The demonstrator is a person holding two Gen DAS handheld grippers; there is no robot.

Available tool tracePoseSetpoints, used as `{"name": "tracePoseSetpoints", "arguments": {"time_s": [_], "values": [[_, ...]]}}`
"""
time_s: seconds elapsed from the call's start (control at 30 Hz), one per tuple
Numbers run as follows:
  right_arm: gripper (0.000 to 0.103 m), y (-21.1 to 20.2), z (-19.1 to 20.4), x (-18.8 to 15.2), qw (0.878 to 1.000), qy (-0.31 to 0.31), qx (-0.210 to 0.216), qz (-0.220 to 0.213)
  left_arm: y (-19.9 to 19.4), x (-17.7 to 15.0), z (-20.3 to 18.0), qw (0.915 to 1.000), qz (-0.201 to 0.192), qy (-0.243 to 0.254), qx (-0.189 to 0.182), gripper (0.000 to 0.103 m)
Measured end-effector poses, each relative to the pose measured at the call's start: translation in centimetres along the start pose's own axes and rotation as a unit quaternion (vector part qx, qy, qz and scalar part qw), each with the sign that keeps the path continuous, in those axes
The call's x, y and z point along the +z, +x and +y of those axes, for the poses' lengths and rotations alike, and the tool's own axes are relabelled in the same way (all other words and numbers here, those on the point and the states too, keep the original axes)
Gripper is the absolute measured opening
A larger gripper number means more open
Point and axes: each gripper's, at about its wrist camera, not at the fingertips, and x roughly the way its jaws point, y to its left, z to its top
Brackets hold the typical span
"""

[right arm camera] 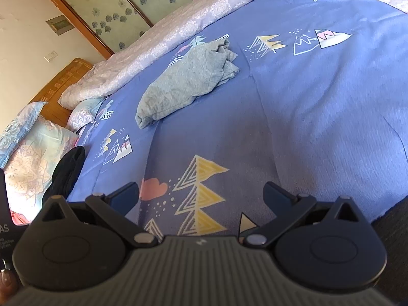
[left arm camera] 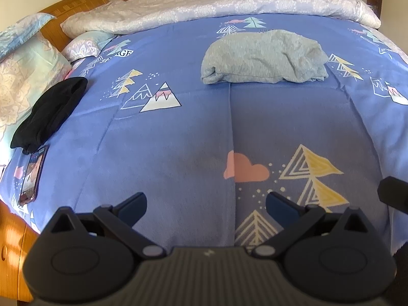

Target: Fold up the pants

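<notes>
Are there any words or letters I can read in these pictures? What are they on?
"GE": end of a partly hidden word printed on the blue bedspread, near the pillows; also seen from the right wrist.
"AS": white letters on a dark card at the left edge of the right wrist view; the lines beneath are too small to read.
Phone screen: too blurred to read.
Gripper bodies carry only a small logo mark.

The grey pants [left arm camera: 264, 57] [right arm camera: 187, 81] lie folded into a compact, wrinkled bundle on the blue patterned bedspread [left arm camera: 178, 132], toward its far side. One end is a smooth rounded fold; the other shows loose bunched layers. Nothing touches the bundle.
</notes>
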Motion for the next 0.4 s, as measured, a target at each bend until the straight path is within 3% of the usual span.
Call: {"name": "tracePoseSetpoints", "arguments": {"time_s": [0.4], "values": [[0.103,0.02,-0.13,0.03,1.0,-0.001,0.0,0.0,-0.22,0.04,0.08,0.9996,-0.006,-0.006,-0.029,0.103]]}}
